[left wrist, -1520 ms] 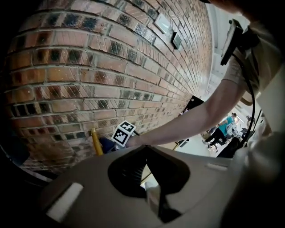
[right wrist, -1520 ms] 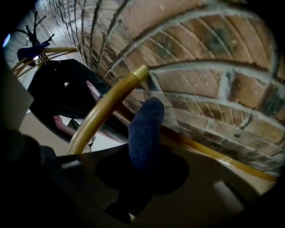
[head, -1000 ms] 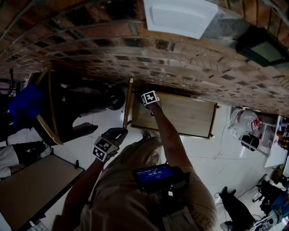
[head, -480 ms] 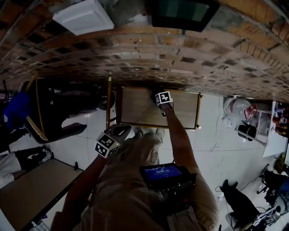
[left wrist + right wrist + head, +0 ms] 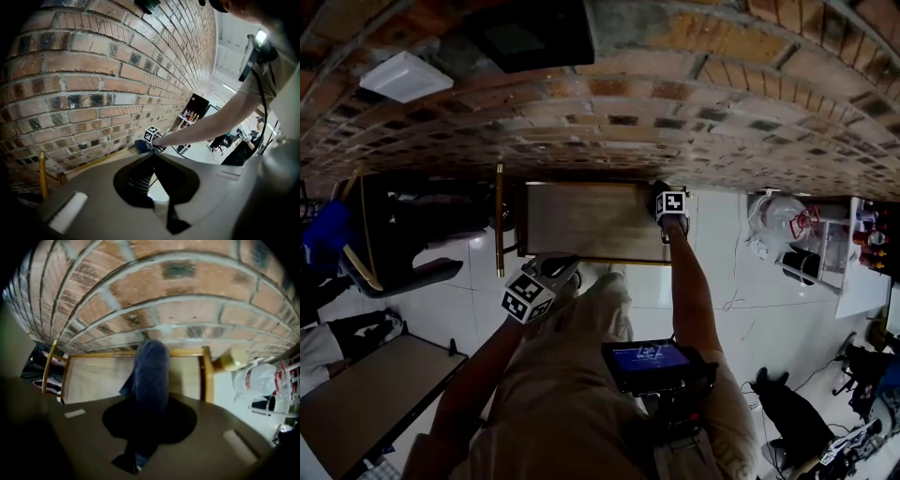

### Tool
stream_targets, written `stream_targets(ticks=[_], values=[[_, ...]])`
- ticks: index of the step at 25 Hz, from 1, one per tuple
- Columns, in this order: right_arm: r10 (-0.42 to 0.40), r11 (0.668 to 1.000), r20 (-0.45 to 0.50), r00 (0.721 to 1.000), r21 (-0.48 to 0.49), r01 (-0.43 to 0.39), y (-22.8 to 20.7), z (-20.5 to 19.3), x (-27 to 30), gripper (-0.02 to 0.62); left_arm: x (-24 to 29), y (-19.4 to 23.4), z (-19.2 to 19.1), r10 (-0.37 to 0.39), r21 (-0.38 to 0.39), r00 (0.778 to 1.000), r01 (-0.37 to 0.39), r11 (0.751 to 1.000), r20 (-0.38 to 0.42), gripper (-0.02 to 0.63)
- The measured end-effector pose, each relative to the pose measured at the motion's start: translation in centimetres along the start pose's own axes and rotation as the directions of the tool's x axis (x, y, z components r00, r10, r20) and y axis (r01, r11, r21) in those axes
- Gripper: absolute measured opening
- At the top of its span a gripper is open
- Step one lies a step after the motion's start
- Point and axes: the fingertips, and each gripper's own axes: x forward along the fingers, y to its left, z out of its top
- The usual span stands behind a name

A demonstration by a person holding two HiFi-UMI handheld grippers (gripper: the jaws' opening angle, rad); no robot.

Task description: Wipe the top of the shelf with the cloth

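Observation:
The shelf top (image 5: 581, 221) is a pale wooden panel with a yellow rim, set against the brick wall. My right gripper (image 5: 668, 202) is at its right end, shut on a dark blue cloth (image 5: 151, 371) that hangs onto the panel (image 5: 96, 378) near the right rim. The cloth hides the fingertips of the right gripper (image 5: 150, 400). My left gripper (image 5: 546, 281) is held back near the person's body, off the shelf, with its jaws together and nothing in them. In the left gripper view (image 5: 153, 157) the cloth (image 5: 140, 146) and the right gripper's marker cube (image 5: 151, 135) show far ahead.
A brick wall (image 5: 675, 131) runs behind the shelf. A black chair (image 5: 403, 234) and a yellow post (image 5: 499, 217) stand to its left. A brown table (image 5: 356, 394) is at lower left. A plastic bag (image 5: 783, 225) and a white rack (image 5: 862, 272) stand right.
My right gripper has slid the cloth rightward along the shelf top, from its left end to its right end. The left gripper has stayed near the body.

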Motion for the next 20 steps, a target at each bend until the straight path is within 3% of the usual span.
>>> stream_targets(ticks=[4,9,13,16,20], values=[[-0.041,0.999,-0.006,0.999,0.027,0.041,-2.7,0.0,-1.0,0.064,0.9,-1.1,0.5,0.0,-0.003,1.0,0.0,1.0,-0.002,0.005],[-0.057,0.988,-0.032,0.998,0.139,0.061,-3.0,-0.4,-0.8,0.064,0.6,-1.7,-0.3,0.021,-0.033,1.0,-0.021,0.999,0.0,0.005],[-0.064,0.991,-0.024,0.998,0.115,0.066,-2.6,-0.4,-1.3,0.067,-1.1,-1.0,-1.5,0.051,-0.053,0.999,-0.051,0.997,0.004,0.005],[-0.038,0.998,0.006,0.999,0.058,0.037,0.3,-0.5,-2.2,0.067,-3.2,0.4,-2.2,0.08,-0.087,0.997,-0.077,0.993,0.024,0.005],[0.057,0.996,0.017,0.998,-0.066,-0.055,9.0,-0.6,-2.6,0.067,-5.8,2.8,-4.0,0.107,-0.127,0.993,-0.101,0.987,0.04,0.005]])
